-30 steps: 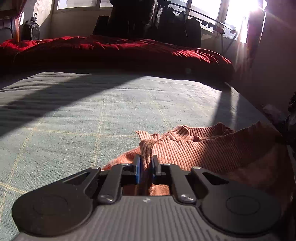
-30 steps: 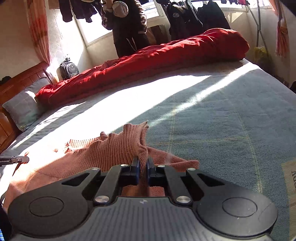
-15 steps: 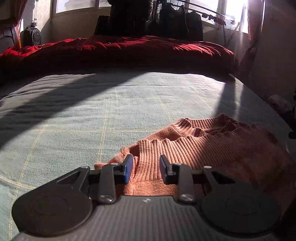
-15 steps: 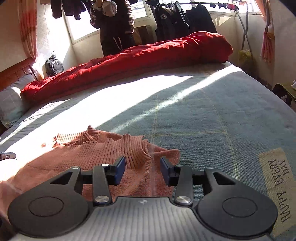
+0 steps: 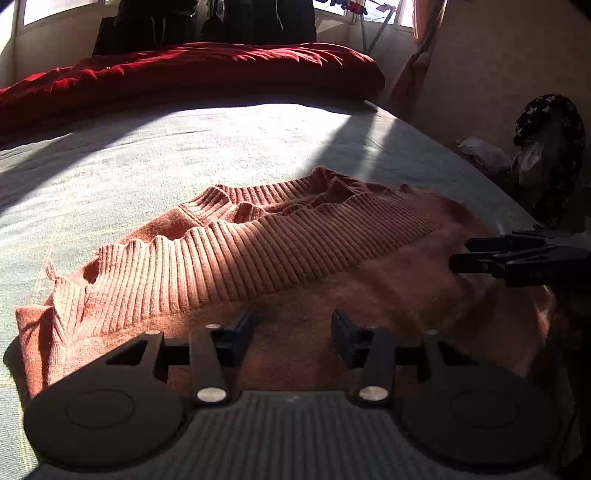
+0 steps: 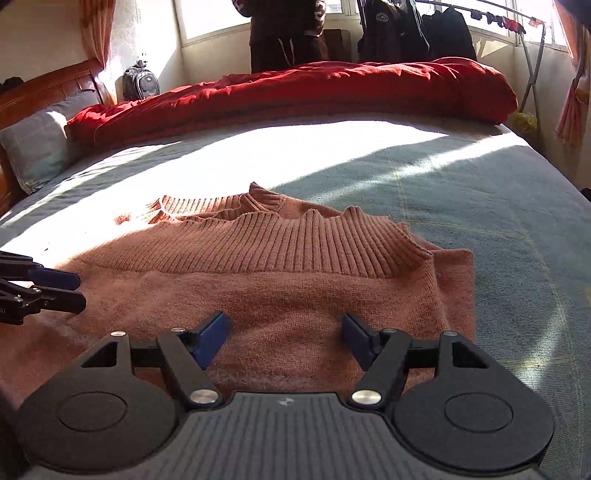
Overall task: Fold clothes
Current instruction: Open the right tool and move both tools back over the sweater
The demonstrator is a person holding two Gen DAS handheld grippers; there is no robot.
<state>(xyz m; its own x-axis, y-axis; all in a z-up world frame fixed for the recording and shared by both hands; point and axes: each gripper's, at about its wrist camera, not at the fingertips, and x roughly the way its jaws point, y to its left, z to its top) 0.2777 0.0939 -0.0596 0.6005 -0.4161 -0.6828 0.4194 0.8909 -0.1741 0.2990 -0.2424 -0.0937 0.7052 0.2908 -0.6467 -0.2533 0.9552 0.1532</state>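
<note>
A salmon-pink knit sweater (image 5: 280, 254) (image 6: 280, 273) lies folded over on the pale green bedspread, its ribbed hem laid across the body. My left gripper (image 5: 293, 334) hovers just over the near part of the sweater, jaws opening, nothing pinched between them. My right gripper (image 6: 286, 334) sits likewise over the sweater's near edge, its jaws opening wide and free of the cloth. Each gripper also shows in the other view: the right gripper (image 5: 480, 254) at the right edge, the left gripper (image 6: 62, 291) at the left edge.
A red duvet (image 6: 303, 92) is bunched along the far side of the bed (image 6: 480, 184). A grey pillow (image 6: 33, 144) and wooden headboard are far left. A person (image 6: 284, 33) stands by the window beside a clothes rack (image 6: 417, 29). Dark clutter (image 5: 550, 155) lies off the bed's right.
Both grippers were shut on the sweater's ribbed hem a second ago; they have let go, opened, and pulled back toward me. The hem now lies flat across the sweater.
</note>
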